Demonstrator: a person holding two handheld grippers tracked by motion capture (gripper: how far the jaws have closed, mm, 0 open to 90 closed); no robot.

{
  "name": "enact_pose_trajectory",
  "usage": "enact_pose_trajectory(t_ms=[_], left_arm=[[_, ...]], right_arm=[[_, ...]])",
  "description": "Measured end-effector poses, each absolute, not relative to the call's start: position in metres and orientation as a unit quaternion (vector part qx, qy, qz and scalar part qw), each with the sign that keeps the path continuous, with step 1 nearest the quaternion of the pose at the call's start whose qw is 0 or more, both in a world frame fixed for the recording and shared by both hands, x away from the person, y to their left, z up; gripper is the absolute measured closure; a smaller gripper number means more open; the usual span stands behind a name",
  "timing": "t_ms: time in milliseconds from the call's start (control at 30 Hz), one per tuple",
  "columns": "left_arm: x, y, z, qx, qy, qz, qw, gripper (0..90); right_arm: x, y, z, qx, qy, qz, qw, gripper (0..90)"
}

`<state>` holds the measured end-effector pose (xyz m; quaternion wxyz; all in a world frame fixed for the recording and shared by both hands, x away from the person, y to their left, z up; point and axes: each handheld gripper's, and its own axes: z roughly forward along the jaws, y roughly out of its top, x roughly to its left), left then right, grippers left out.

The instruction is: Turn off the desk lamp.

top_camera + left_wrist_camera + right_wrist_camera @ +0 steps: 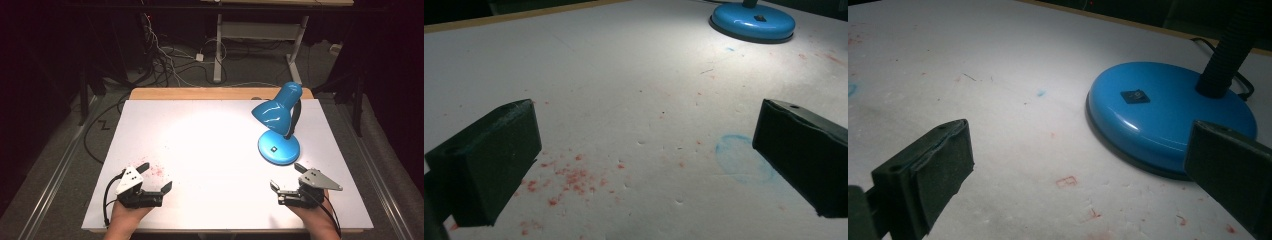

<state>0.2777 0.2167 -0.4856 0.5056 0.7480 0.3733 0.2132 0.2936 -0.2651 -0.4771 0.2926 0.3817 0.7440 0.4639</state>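
Left gripper point(157, 176) rests low on the white table top point(200, 145), near its front edge; jaws spread wide, nothing between them. In the left gripper view, bare board shows between the two black pads, with a scatter of red specks point(569, 177) just ahead of the left pad and a faint blue ring mark point(741, 157) beside the right pad.

Right gripper point(286, 176) sits near the same front edge, well apart from the left one; jaws likewise spread, holding nothing. A small red square mark point(1066, 181) lies on the board between its pads.

Just ahead of the right gripper, slightly towards its right jaw, stands the blue desk lamp point(278, 125). Its round base point(1168, 112) is close to the right pad but apart from it. A small dark square switch point(1135, 96) sits on top of the base; no legible writing on it. No brand or label can be read anywhere on the lamp. A black ribbed neck point(1228, 50) rises from the base, and the shade point(272, 112) tilts towards the table's middle, throwing a bright pool there.

Open room: wide bare board ahead of the left gripper and between the two grippers. Beyond the lamp, a wooden strip point(200, 93) marks the far edge; past it, cables point(165, 60) on the floor.
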Motion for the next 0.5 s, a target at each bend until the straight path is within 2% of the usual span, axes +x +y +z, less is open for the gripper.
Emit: enact_pose_trajectory(t_ms=[267,500], left_arm=[[0.2792,0.2167,-0.4875,0.746,0.373,0.197,0.515,0.0],[0.2778,0.2176,-0.492,0.742,0.382,0.205,0.512,0.0]], right_arm=[[0.2961,-0.2628,-0.4793,0.375,0.75,0.461,0.291,0.5],[0.2961,-0.2632,-0.479,0.374,0.749,0.461,0.294,0.5]])
